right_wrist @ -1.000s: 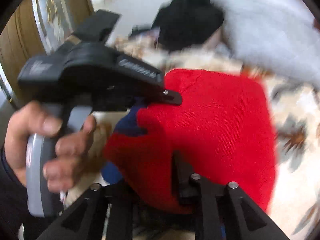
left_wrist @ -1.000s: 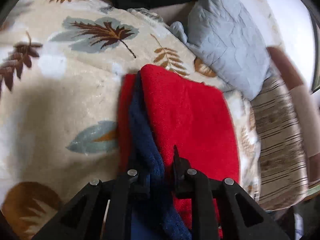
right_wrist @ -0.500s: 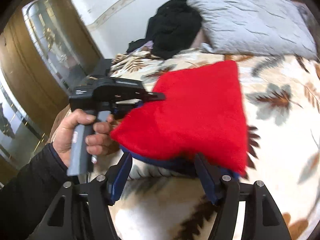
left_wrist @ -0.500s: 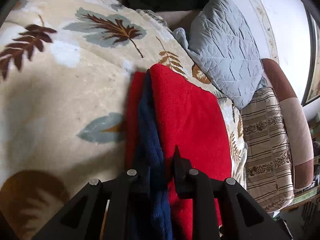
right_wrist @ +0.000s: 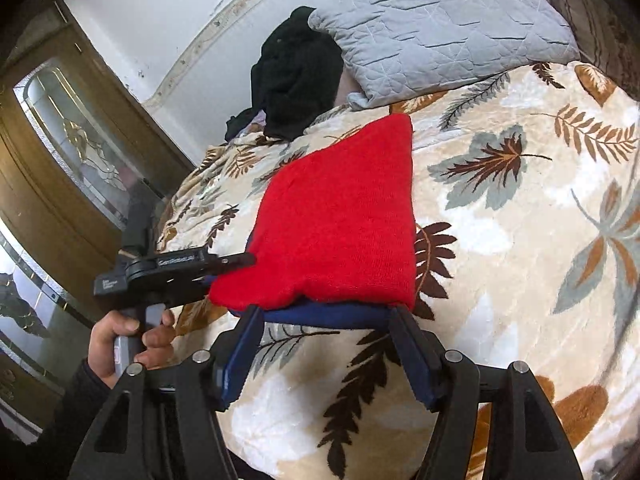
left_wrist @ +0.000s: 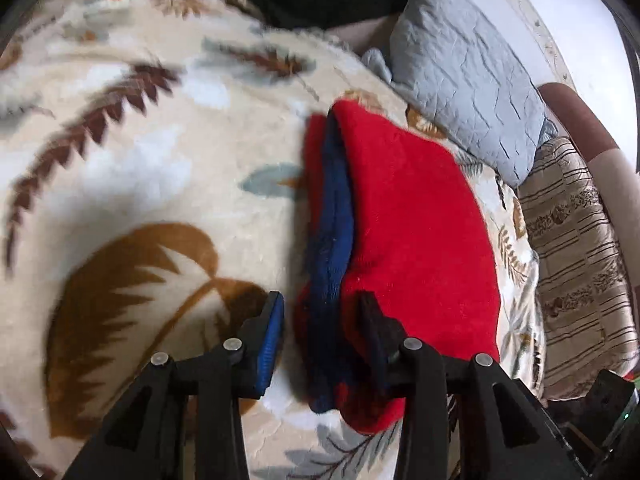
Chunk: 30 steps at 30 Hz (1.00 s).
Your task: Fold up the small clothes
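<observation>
The folded red garment [right_wrist: 340, 220] lies flat on the bed, on a cream blanket with brown and grey leaves [right_wrist: 520, 240], with a dark blue layer [left_wrist: 332, 216] showing along its open edge. The left tool [left_wrist: 320, 320] has just been opening: its fingers now straddle the garment's near corner, the left pad clear of the cloth, the right finger lying on the red fabric, so the grip looks let go. The right tool [right_wrist: 326, 350] has also been opening and stands wide just short of the blue edge, with nothing between its fingers. A hand [right_wrist: 124, 340] in a dark sleeve holds the left tool's handle. Beyond the garment sits a grey quilted pillow [right_wrist: 440, 28], and beside it a black heap of clothing [right_wrist: 296, 72].
</observation>
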Each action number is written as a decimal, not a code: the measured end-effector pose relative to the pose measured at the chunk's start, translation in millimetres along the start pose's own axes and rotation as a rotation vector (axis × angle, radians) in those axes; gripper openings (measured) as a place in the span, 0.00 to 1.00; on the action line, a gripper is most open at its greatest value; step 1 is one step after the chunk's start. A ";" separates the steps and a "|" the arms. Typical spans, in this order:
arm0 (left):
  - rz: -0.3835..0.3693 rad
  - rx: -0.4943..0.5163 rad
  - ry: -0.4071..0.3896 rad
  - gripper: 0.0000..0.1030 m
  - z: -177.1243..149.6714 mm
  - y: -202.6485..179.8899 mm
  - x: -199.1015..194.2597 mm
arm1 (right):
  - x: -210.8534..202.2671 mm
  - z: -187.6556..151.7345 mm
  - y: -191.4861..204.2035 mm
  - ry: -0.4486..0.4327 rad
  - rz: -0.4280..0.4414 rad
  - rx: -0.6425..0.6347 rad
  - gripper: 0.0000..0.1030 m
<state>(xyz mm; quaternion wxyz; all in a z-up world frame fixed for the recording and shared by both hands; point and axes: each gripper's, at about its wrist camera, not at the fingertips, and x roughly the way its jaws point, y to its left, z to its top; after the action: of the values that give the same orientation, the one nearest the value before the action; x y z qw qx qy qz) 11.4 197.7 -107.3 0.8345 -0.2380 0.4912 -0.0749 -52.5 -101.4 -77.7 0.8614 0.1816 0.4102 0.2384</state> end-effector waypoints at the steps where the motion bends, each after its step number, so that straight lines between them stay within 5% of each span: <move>1: 0.008 0.015 -0.016 0.38 1.0 -6.4 -7.8 | -2.1 0.7 -3.4 -0.005 0.004 0.012 0.67; 5: -0.005 0.120 -0.130 0.43 8.1 -46.5 -38.0 | -5.0 6.8 -22.4 -0.001 0.045 0.103 0.68; 9: 0.029 0.241 -0.191 0.53 13.6 -76.3 -26.7 | -0.8 29.2 -51.2 0.005 0.090 0.220 0.73; 14: 0.230 0.233 -0.076 0.55 14.8 -58.1 40.7 | 41.5 75.3 -87.7 0.085 0.220 0.376 0.73; 18: 0.171 0.169 -0.099 0.57 13.8 -41.0 39.5 | 101.9 87.1 -94.4 0.255 0.250 0.425 0.74; 19: 0.170 0.166 -0.098 0.58 14.4 -38.8 40.1 | 115.6 85.5 -90.7 0.297 0.216 0.395 0.69; 20: 0.168 0.172 -0.101 0.58 14.9 -38.2 41.1 | 122.2 84.7 -86.0 0.320 0.181 0.362 0.50; 23: 0.142 0.176 -0.118 0.58 12.1 -33.3 42.1 | 100.3 91.1 -48.2 0.247 0.079 0.185 0.40; 25: 0.117 0.158 -0.118 0.61 8.9 -28.0 42.8 | 92.2 87.0 -29.6 0.219 0.024 0.107 0.40; 27: 0.096 0.148 -0.117 0.61 7.9 -25.6 43.0 | 108.7 78.0 -35.1 0.285 -0.046 0.082 0.48; 30: 0.095 0.165 -0.123 0.61 7.0 -26.2 41.8 | 99.5 84.2 -63.3 0.241 0.079 0.263 0.60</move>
<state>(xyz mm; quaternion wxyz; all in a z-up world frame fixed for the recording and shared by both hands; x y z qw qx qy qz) 41.3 162.0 -124.9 0.8824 -0.1493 0.4420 -0.0607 85.5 -107.5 -121.3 0.7647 0.2787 0.5307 0.2365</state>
